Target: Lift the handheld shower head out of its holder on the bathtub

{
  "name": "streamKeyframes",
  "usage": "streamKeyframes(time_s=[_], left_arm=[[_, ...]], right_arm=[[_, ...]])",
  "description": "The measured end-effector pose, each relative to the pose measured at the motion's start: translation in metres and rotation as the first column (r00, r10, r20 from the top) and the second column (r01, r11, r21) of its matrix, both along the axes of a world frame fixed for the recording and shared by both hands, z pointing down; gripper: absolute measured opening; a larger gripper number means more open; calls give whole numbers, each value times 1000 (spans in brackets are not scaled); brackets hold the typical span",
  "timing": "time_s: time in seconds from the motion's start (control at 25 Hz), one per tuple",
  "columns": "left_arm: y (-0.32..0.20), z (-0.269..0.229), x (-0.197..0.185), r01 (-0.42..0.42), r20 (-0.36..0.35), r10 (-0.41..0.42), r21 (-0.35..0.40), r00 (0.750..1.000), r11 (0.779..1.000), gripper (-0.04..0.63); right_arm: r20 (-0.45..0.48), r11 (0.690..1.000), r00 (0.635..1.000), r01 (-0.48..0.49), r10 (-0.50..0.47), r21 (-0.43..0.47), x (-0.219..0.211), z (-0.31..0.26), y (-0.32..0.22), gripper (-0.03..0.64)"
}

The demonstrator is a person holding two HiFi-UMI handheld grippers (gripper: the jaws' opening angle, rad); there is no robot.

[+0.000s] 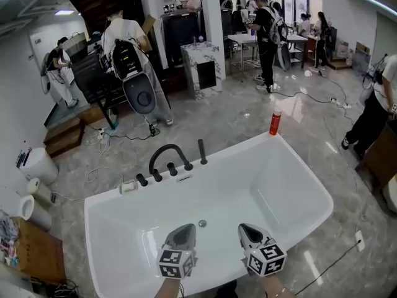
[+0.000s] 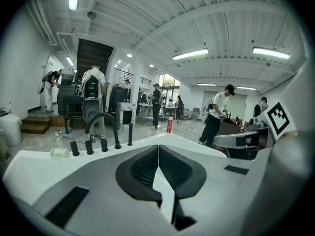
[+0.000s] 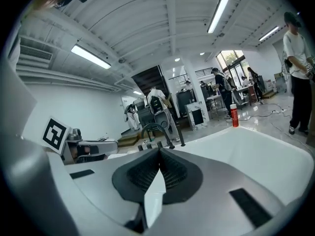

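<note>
Left gripper [image 1: 185, 230]: bottom of the head view, over the tub's near side, fingers pressed together, nothing in them.
Right gripper [image 1: 249, 231]: right beside it, also closed on nothing.
Hands: mostly cut off by the bottom edge.
Bathtub [image 1: 285, 166]: big, white, fills the middle.
Shower head [image 1: 201, 151]: thin black stick on the far rim, just right of the arched faucet [image 1: 167, 146]. It stands upright with its long axis vertical, well apart from both grippers.
Holder: too small to make out tbh.
Red bottle [image 1: 275, 122]: by the far corner, rim or floor, can't tell.
</note>
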State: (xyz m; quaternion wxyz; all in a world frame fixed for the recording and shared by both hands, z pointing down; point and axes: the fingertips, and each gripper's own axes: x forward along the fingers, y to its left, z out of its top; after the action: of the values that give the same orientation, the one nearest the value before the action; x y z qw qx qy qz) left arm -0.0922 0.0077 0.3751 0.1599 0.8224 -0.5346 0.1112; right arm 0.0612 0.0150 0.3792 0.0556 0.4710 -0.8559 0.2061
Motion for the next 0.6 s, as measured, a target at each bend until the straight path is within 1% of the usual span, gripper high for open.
streamKeyframes(time_s=[0.08, 0.24, 0.52, 0.6], left_arm=[[-38, 5, 7, 11, 4, -11, -7, 1000, 1000, 21], [-99, 23, 7, 21, 14, -21, -22, 1000, 1000, 21], [-164, 84, -11, -6, 21, 6, -39, 1000, 999, 23], [-186, 100, -17, -11, 18, 12, -33, 1000, 999, 23]], right_arm=[[-1, 1000, 1000, 12, -12, -21, 6, 10, -35, 6], [-3, 999, 1000, 27, -27, -43, 5, 34, -91, 6], [-14, 998, 1000, -1, 0, -56, -15, 92, -145, 6], [-20, 998, 1000, -12, 11, -60, -22, 111, -161, 6]])
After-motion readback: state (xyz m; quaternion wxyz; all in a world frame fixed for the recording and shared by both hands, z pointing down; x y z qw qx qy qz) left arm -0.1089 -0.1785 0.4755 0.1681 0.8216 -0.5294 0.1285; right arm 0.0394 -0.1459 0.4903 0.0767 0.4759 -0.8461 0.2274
